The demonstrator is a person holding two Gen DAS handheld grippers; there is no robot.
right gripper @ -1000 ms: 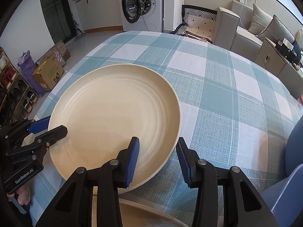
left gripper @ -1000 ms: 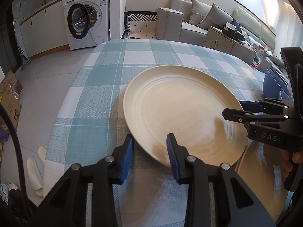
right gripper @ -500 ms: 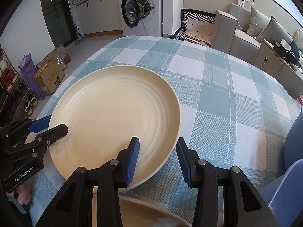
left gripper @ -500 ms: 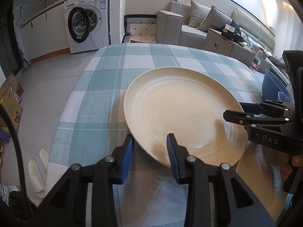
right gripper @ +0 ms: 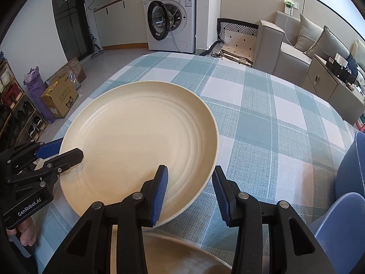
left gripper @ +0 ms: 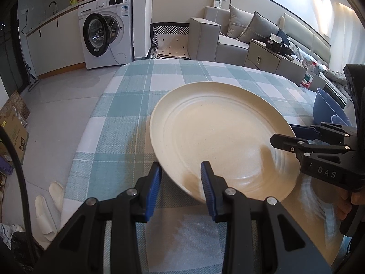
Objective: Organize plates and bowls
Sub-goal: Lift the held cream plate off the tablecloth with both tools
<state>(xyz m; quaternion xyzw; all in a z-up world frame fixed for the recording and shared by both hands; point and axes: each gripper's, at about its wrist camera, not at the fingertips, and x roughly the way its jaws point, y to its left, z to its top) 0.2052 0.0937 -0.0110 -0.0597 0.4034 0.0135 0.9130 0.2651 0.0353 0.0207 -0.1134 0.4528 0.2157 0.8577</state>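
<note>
While both grippers are keeping their clamp on the cream plate [left gripper: 223,141], almost nothing is changing: it is staying lifted over the checked tablecloth [right gripper: 262,105]. The left gripper [left gripper: 181,178] is pinching its near-left rim, the right gripper [right gripper: 189,189] the opposite rim. I judge it is waiting for placing on the second plate [right gripper: 182,251] below.

A teal-and-white checked cloth [right gripper: 262,123] covers the tabletop [left gripper: 127,114]. On it lie blue bowls [left gripper: 326,107] at the right edge and a second cream plate [right gripper: 182,255] at the near edge.
</note>
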